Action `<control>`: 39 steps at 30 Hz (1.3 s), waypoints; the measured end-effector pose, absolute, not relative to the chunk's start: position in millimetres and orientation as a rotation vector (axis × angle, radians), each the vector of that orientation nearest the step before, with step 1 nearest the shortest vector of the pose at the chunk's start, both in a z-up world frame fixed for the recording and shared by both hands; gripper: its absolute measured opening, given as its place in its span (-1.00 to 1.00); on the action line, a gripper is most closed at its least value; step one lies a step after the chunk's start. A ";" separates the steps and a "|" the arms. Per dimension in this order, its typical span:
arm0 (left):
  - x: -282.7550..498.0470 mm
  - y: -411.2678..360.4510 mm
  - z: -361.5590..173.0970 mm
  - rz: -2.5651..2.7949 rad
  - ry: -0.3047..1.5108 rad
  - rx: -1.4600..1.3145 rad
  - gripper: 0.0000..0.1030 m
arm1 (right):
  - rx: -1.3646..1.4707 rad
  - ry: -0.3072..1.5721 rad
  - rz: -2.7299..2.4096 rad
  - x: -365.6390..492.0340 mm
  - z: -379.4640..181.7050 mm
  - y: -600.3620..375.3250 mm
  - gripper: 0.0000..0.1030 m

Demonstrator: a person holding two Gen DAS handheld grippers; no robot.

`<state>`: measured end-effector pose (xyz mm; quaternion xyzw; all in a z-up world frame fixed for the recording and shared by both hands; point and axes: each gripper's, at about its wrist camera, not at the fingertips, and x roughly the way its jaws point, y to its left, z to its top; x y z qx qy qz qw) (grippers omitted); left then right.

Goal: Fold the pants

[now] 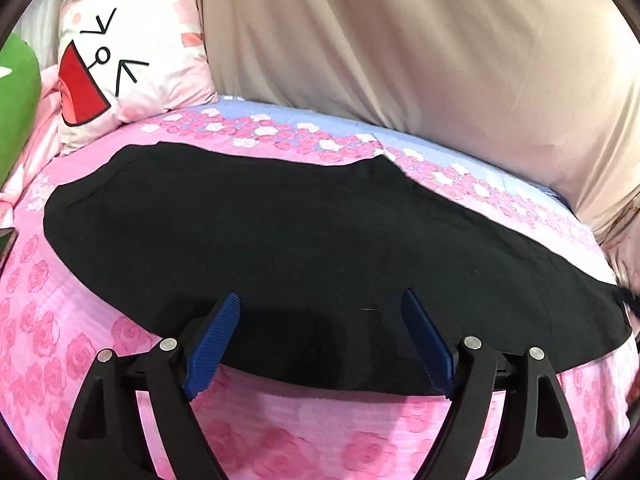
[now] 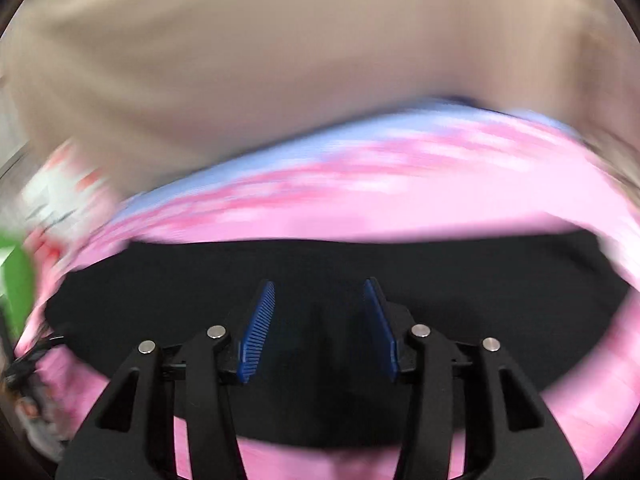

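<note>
Blue pads [image 1: 214, 344] of the left gripper [image 1: 324, 300] are standing wide apart, holding nothing, over the near edge of the black pants [image 1: 280, 240], which are lying flat on the pink floral bedsheet [image 1: 60, 320]. Only this view is showing the cartoon pillow [image 1: 128, 68] sharply. Right gripper [image 2: 320, 288] is hovering over the pants [image 2: 320, 264], spread moderately and empty; its view is blurring the bedsheet [image 2: 360, 204].

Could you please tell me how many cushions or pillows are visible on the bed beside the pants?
1: a white and pink cartoon-face pillow at the far left of the bed, beyond the black pants. The green object at the left edge is unclear.
</note>
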<state>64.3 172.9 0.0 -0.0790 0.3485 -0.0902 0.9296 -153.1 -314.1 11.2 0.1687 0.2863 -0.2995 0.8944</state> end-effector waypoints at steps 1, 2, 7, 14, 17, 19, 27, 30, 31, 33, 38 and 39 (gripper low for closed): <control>61.2 167.0 1.5 -0.208 0.714 -0.194 0.56 | 0.399 0.584 -0.688 -183.3 9.8 -336.2 -0.01; 59.5 161.7 2.2 -0.233 0.716 -0.223 0.56 | 0.462 0.574 -0.744 -214.5 8.0 -359.3 -0.01; 62.1 124.4 -3.4 -0.302 0.749 -0.337 0.57 | 0.724 0.540 -0.658 -267.5 -10.6 -423.5 0.34; 58.1 88.3 -3.7 -0.264 0.738 -0.194 0.58 | 0.720 0.553 -0.575 -225.2 -24.0 -451.6 0.23; 58.7 83.7 -4.3 -0.261 0.741 -0.163 0.61 | 0.674 0.559 -0.574 -203.4 -23.1 -448.2 -0.53; 57.3 81.3 -4.5 -0.262 0.739 -0.148 0.61 | 0.645 0.497 -0.564 -201.6 -7.9 -433.5 -0.68; 57.6 81.8 -4.9 -0.289 0.742 -0.142 0.61 | 0.449 0.385 -0.181 -105.9 78.1 -293.7 -0.75; 56.5 85.6 -3.9 -0.301 0.732 -0.162 0.62 | 0.371 0.533 -0.001 -21.0 56.4 -216.3 -0.74; 55.9 88.4 -3.5 -0.305 0.729 -0.174 0.62 | 0.349 0.601 0.046 2.1 39.8 -192.6 -0.74; 54.2 92.4 -2.6 -0.310 0.722 -0.191 0.62 | 0.260 0.757 0.085 40.9 -7.8 -142.4 -0.73; 53.2 112.1 -3.1 -0.342 0.719 -0.285 0.64 | 0.004 0.743 -0.150 8.8 -26.6 -114.2 -0.15; 54.9 114.9 -4.4 -0.345 0.725 -0.308 0.64 | -0.050 0.695 -0.241 -9.8 -18.4 -120.7 0.42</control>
